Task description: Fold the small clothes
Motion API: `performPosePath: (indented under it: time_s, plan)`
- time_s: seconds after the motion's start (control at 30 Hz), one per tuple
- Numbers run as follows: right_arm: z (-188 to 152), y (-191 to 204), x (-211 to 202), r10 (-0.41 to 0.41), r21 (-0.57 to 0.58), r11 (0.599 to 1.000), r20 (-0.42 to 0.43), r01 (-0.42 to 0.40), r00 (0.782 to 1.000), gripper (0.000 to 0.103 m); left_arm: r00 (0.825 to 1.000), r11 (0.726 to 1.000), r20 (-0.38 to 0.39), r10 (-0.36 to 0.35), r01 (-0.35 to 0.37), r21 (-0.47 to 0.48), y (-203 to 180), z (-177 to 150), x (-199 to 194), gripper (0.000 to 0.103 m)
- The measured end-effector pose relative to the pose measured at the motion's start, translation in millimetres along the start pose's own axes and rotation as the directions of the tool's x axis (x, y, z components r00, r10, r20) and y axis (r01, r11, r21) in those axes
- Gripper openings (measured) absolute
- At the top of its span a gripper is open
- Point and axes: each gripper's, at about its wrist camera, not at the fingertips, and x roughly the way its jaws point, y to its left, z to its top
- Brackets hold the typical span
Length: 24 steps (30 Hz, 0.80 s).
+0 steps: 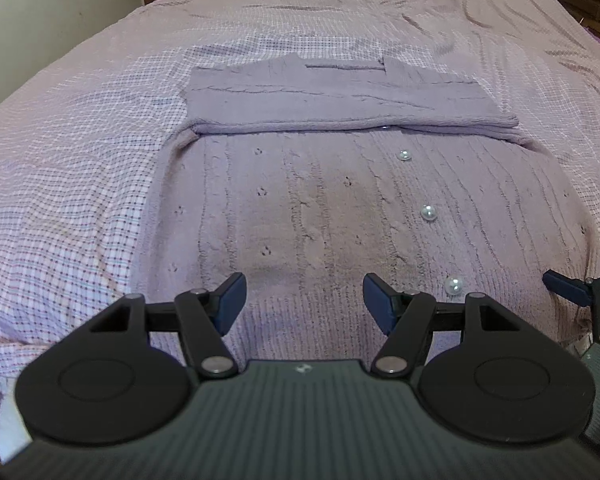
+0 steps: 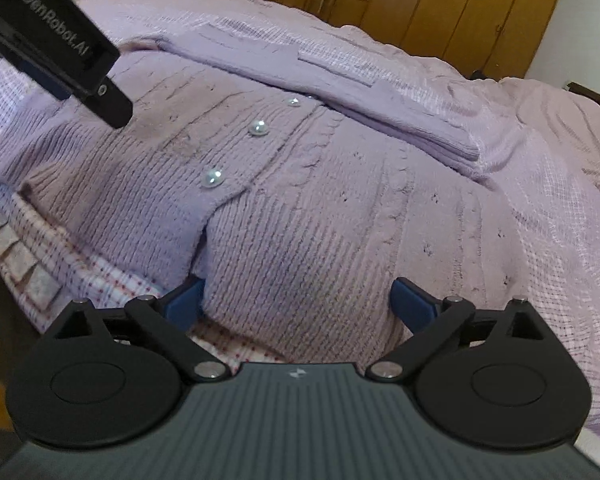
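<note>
Item: lilac cardigan (image 2: 300, 184), hem at six o'clock, long axis toward twelve. We note both claws open: right claw (image 2: 296, 304) straddles hem (nearer), left claw (image 1: 304, 300) empty above it.

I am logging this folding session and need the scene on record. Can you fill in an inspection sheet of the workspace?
Surface: bed under a pink checked cover, creased at the far side.
Job's things: lilac knit cardigan, pearl buttons up, sleeves folded across its top.
Clutter: nothing seen.
Grippers: left gripper open above the hem; right gripper open wide, hem between its pads, not pinched.
Cables: nothing seen.
Surroundings: wooden wardrobe, pale wall.
</note>
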Motion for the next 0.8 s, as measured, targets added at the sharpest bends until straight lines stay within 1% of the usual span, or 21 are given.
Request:
performPosePath:
  time_s: [0.17,0.37,0.47,0.57,0.7,0.73,0.77,0.8]
  plan:
    - [2.3,-7.1,5.3,-0.027,0.075,0.997,0.044,0.024,0.999,0.102,1.000,1.000,-0.005,0.002,-0.002,-0.001,-0.3,-0.7,2.1,0.066]
    - [2.7,-16.1,2.9,-0.043,0.140,0.990,0.107,0.028,0.993,0.101,1.000,1.000,0.000,0.010,-0.010,0.002,1.4,-3.5,-0.4,0.066]
    - [5.5,-22.1,0.0,-0.049,0.179,0.984,0.141,0.023,0.989,0.101,1.000,1.000,0.009,-0.001,0.001,0.009,1.6,-3.9,-3.1,0.066]
    - [7.3,-22.1,-1.2,-0.048,0.191,0.981,0.150,0.019,0.988,0.101,1.000,1.000,0.005,-0.011,0.011,0.022,0.7,-5.6,-2.8,0.066]
    - [13.0,-26.0,-1.5,-0.049,0.208,0.978,0.169,0.013,0.984,0.101,1.000,0.998,-0.012,-0.026,0.027,0.063,-4.1,-10.8,0.5,0.066]
    - [14.9,-27.4,-1.0,-0.048,0.212,0.977,0.171,0.011,0.984,0.101,0.999,0.997,-0.015,-0.032,0.033,0.075,-5.5,-12.4,0.8,0.070]
    - [16.9,-29.3,-0.8,-0.048,0.220,0.975,0.175,0.008,0.983,0.101,0.999,0.995,-0.016,-0.036,0.038,0.088,-6.8,-13.7,0.7,0.077]
    - [19.0,-31.4,-0.6,-0.047,0.230,0.973,0.180,0.004,0.983,0.101,0.999,0.994,-0.013,-0.034,0.035,0.102,-8.8,-15.3,0.1,0.081]
